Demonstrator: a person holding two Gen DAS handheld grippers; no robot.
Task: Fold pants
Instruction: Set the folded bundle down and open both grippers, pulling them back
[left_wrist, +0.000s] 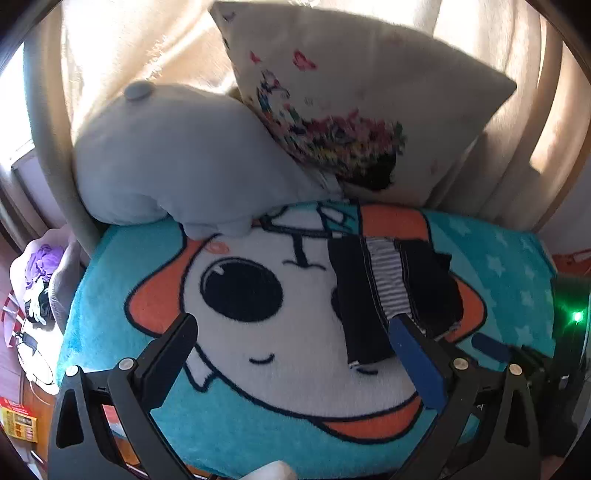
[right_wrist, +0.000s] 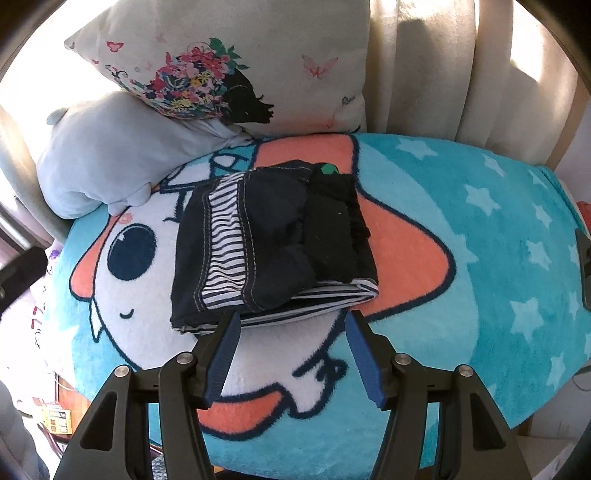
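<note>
**Folded pants sit just past the right fingers**

On the far left is a grey plush pillow, leaning on the back of the seat. Next to it is a cream pillow with flowers. Both rest on a big blue cartoon cushion.

The pants lie in the middle of that cushion. They are dark, with a striped band, and they are already folded into a thick bundle. The long side of the bundle runs away from the cameras, toward the pillows.

The left gripper is wide open and holds nothing. The pants lie off to its right, by its right finger.

The right gripper is about half open and holds nothing too. The near edge of the pants is just beyond its fingertips, and the left tip seems to be right at that edge. So the right gripper is the nearer one, and I think it would get there first.

The right view shows the layers at the near edge and a small green thing at the far end. The left view hides those, but it shows the right gripper's blue finger pad beside the pants.
</note>
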